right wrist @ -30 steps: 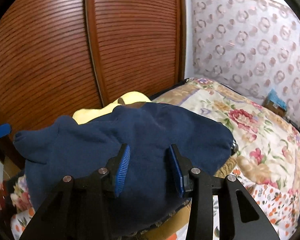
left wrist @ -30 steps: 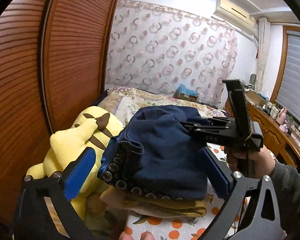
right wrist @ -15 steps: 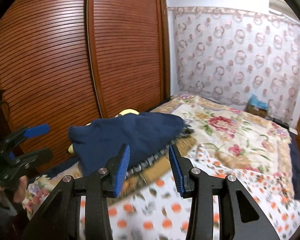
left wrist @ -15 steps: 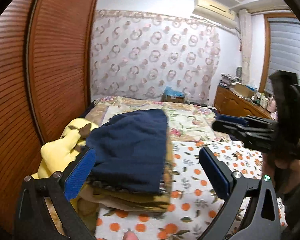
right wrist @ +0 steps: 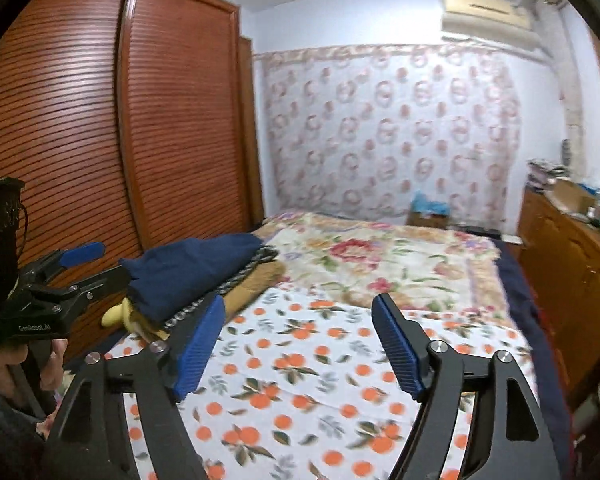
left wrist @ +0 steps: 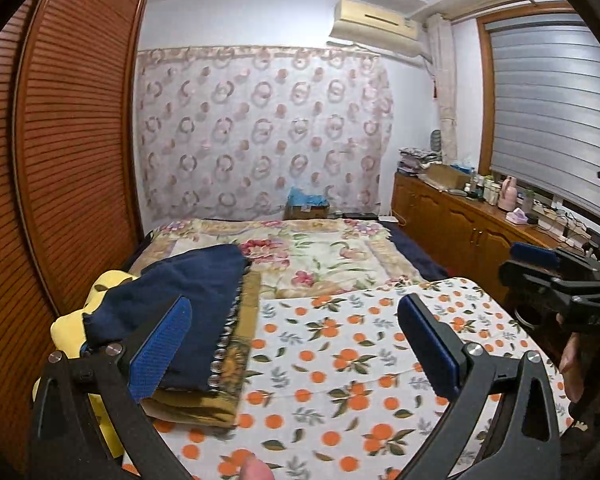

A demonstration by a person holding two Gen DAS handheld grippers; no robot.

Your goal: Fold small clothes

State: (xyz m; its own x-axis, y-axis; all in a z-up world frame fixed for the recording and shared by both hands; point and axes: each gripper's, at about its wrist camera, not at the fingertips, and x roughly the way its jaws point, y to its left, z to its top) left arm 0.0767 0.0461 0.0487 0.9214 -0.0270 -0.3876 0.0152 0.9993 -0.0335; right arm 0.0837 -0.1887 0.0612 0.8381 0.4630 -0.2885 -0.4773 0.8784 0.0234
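- Navy garment (left wrist: 188, 300), folded, topping a stack ahead and to the left of the left gripper (left wrist: 296, 348); same stack ahead-left of the right gripper (right wrist: 298, 346) too.
- Stacked on a mustard piece (left wrist: 236, 364), trim edge (left wrist: 228, 332) showing between; set aside there, by the look of it, to keep the orange-print cloth (left wrist: 360, 360) free for the next item.
- Yellow plush (left wrist: 66, 332) wedged just beyond the stack, against the wardrobe (left wrist: 72, 140).
- Long axis of the garment running away from both grippers toward the far curtain (left wrist: 260, 132); long folded edge facing the print cloth, near short end hidden behind the left gripper's left finger.
- Left gripper spread wide, nothing between its pads, hanging above the print cloth.
- Right gripper likewise wide and holding nothing, jaws just opened further; also seen at the right edge of the left view.
- Judged: fold done and released, both tools clear of the stack, no further garment in view on the cloth.
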